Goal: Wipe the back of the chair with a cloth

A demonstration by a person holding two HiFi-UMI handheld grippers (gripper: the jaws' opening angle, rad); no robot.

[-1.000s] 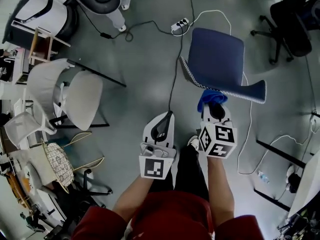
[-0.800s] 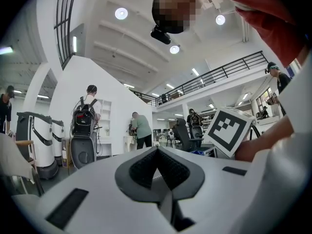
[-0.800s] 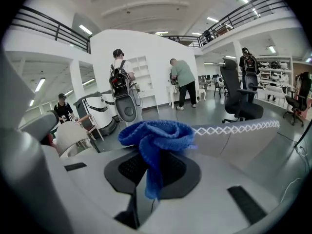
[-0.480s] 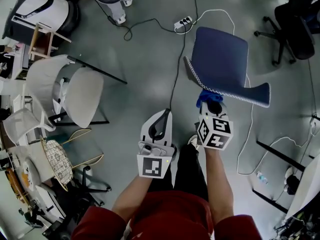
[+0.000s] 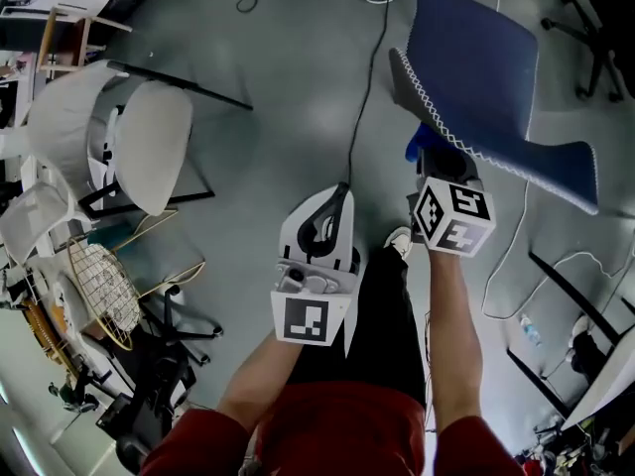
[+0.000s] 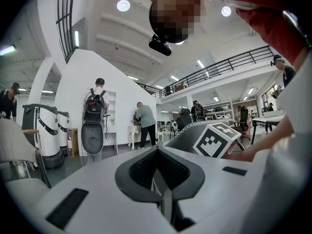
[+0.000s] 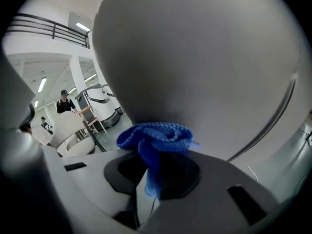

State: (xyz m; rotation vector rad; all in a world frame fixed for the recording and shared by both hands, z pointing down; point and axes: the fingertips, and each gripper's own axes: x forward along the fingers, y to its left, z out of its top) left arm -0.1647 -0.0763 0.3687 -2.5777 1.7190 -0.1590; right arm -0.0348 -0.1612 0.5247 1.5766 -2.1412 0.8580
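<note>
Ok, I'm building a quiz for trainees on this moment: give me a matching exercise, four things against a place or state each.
Things:
1. cloth
2. left gripper
3. blue chair
4. white chair

Places or states:
a. jaws together, nothing held
b. upper left of the head view
c. clamped in the right gripper
d. upper right of the head view

Pairs: 1-c, 2-a, 3-d, 4-b
</note>
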